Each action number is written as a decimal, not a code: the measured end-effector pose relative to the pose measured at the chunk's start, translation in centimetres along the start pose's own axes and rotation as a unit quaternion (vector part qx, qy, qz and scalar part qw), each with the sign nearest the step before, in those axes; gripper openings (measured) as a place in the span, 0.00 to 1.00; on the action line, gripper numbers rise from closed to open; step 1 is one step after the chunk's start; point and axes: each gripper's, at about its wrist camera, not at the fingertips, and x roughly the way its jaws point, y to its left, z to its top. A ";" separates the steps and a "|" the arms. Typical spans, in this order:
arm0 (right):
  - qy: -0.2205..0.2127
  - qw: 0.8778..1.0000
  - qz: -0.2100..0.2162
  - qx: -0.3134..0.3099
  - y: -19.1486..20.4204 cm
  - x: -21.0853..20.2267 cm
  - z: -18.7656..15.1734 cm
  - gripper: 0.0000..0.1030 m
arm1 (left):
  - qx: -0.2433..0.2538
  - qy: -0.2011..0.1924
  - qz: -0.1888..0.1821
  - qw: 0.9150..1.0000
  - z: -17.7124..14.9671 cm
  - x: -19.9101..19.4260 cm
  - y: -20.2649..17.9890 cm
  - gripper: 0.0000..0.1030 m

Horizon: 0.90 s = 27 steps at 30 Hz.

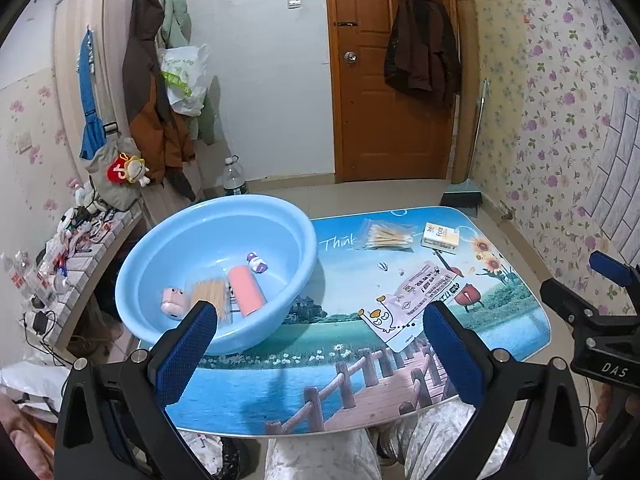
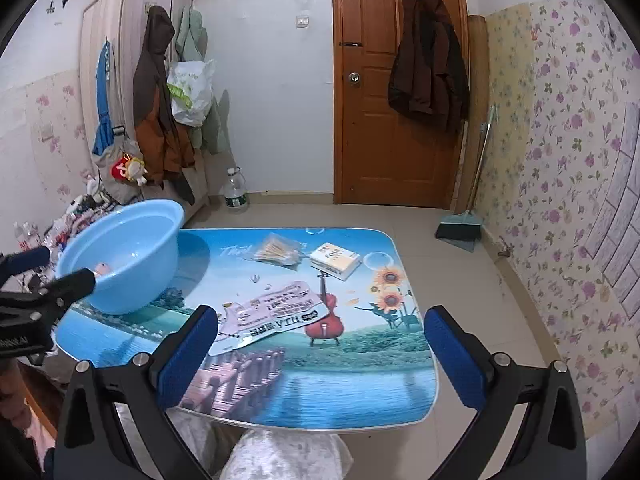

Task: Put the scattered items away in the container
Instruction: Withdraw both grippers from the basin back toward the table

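Note:
A light blue basin (image 1: 188,224) (image 2: 132,220) stands on the left of the printed table (image 1: 320,380). It holds a pink roll (image 1: 247,289), a bundle of wooden sticks (image 1: 211,294), a small pink box (image 1: 173,298) and a small white-purple toy (image 1: 257,263). On the table lie a flat printed packet (image 1: 416,300) (image 2: 272,310), a bag of cotton swabs (image 1: 388,236) (image 2: 278,251) and a white-yellow box (image 1: 440,237) (image 2: 336,259). My left gripper (image 1: 320,348) is open and empty above the table's near edge. My right gripper (image 2: 320,354) is open and empty, near the packet.
A low shelf with cluttered small items (image 1: 76,248) stands left of the table. A water bottle (image 1: 234,178) stands on the floor behind. A dustpan and broom (image 2: 460,232) lean at the right wall. Coats hang on the wardrobe (image 1: 152,92) and door (image 1: 420,40).

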 end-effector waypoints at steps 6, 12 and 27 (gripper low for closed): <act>0.008 1.000 0.002 0.003 -0.5 0.7 -0.3 1.00 | 0.009 0.005 -0.003 1.000 0.1 0.5 -0.8 1.00; 0.018 1.000 -0.004 0.002 -1.2 1.6 -0.4 1.00 | 0.015 0.011 -0.009 1.000 0.3 1.3 -1.7 1.00; 0.035 0.999 -0.018 0.002 -4.2 4.9 0.4 1.00 | 0.039 0.040 -0.026 0.998 1.5 5.9 -5.4 1.00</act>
